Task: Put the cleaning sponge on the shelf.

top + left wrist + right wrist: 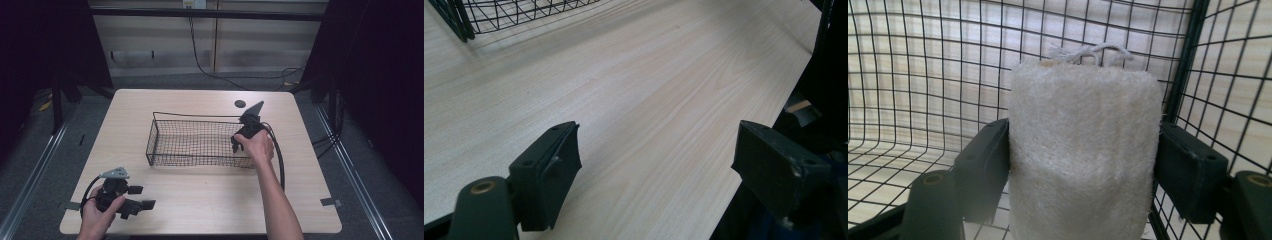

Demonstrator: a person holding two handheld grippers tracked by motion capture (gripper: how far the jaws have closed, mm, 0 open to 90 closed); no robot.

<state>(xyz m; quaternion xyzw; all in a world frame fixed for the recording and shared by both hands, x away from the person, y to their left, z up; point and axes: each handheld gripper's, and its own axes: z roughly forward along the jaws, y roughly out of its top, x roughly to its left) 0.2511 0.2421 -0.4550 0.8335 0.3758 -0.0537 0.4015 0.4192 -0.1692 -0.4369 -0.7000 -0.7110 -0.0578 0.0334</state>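
White loofah sponge (1083, 150) clamped between right gripper (1083, 165) fingers inside wire basket (165, 150); left gripper (659, 160) fingers spread, empty

Bare table (200, 192) is left open in front of the wire basket (165, 145). At the basket's right end, passage is blocked by its mesh walls and a loofah pad (1083, 155) clamped by the right gripper (1083, 165).

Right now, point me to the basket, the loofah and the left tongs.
basket (159, 131): high view, left part of its wire floor.
loofah (1083, 150): right gripper view, middle of its white fibrous body, between the jaws.
left tongs (656, 165): left gripper view, midway between its two open fingertips.
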